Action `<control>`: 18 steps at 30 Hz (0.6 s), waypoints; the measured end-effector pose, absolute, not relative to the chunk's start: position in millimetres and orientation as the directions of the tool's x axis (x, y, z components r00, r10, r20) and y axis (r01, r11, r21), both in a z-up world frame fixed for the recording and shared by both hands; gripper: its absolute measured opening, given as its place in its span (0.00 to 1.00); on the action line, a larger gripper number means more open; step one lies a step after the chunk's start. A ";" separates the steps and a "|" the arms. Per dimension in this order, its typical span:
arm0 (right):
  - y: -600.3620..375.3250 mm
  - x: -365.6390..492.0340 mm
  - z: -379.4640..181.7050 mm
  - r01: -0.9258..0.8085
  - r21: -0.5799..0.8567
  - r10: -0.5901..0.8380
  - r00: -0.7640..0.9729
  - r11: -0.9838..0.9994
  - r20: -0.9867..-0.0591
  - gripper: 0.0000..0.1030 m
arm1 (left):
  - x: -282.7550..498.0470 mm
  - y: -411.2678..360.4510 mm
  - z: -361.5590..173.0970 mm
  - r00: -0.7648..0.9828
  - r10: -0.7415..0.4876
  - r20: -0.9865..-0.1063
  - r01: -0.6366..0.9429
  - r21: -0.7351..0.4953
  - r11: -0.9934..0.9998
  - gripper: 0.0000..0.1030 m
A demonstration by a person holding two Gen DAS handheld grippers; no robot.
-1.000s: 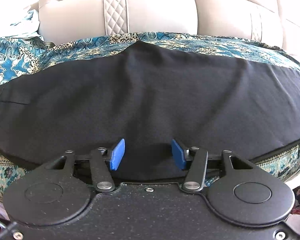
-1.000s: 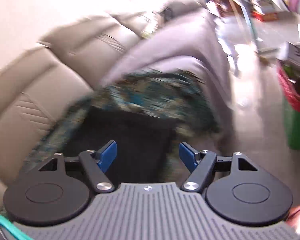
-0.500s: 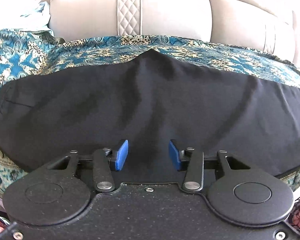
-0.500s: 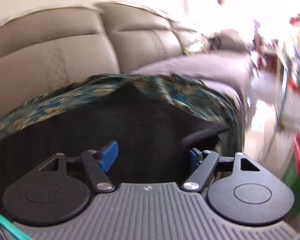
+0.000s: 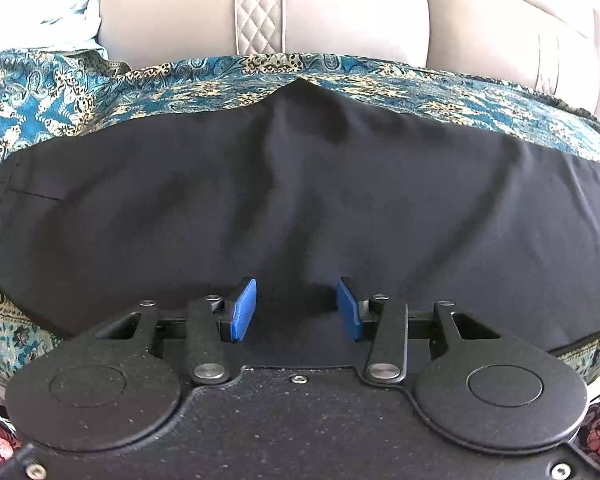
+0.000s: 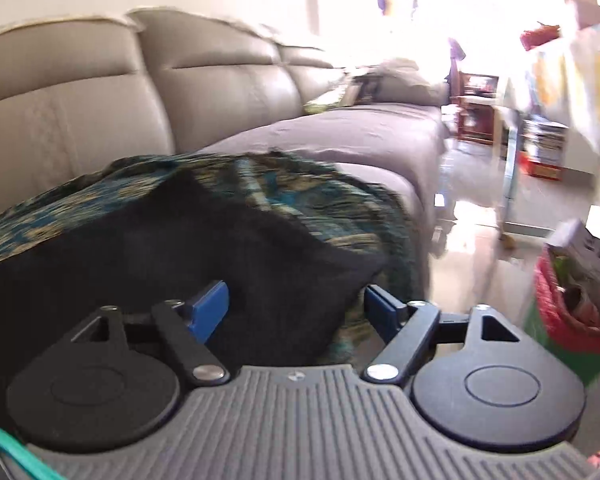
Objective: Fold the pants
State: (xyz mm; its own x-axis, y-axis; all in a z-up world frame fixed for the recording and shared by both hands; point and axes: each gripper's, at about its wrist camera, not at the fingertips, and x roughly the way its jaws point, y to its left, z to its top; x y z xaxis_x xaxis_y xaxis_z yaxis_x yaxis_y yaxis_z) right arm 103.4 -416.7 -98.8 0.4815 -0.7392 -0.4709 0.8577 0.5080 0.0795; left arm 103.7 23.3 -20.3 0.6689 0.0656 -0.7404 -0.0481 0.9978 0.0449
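Observation:
Black pants (image 5: 300,200) lie spread flat on a teal patterned cloth (image 5: 100,96) over a sofa seat. In the left wrist view my left gripper (image 5: 296,308) is open, its blue pads just above the near edge of the pants, holding nothing. In the right wrist view the pants (image 6: 160,248) end at a raised corner near the right side. My right gripper (image 6: 296,310) is open around that end of the pants, with the fabric between the pads but not pinched.
The beige leather sofa back (image 5: 340,12) rises behind the cloth. A grey-covered seat section (image 6: 360,136) extends to the right. A red basket (image 6: 576,300) on a green box stands on the shiny floor, beside shelves of clutter (image 6: 540,148).
My left gripper moved slightly forward over the pants and narrowed a little. My right gripper swung left and level, and the pants' right end now lies between its pads.

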 end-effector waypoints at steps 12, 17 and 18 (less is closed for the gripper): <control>-461.5 92.9 -111.1 0.775 0.437 -0.554 0.632 0.456 -0.542 0.82 | 107.1 23.2 -17.3 0.660 0.073 -0.747 -0.046 0.057 0.997 0.41; -451.4 86.2 -107.4 0.801 0.402 -0.611 0.598 0.444 -0.518 0.46 | 106.0 25.7 -17.1 0.661 0.078 -0.747 -0.063 0.049 0.997 0.41; -449.1 87.7 -103.9 0.804 0.381 -0.621 0.595 0.457 -0.510 0.40 | 105.5 26.4 -16.6 0.662 0.077 -0.745 -0.063 0.048 0.997 0.41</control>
State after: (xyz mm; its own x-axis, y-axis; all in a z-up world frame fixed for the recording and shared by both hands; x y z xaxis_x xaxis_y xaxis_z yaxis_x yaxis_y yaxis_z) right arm 87.7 -449.1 -103.9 0.5948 -0.6210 -0.5105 0.8039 0.4569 0.3809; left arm 105.5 26.4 -16.6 0.6621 0.0774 -0.7454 -0.0626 0.9969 0.0479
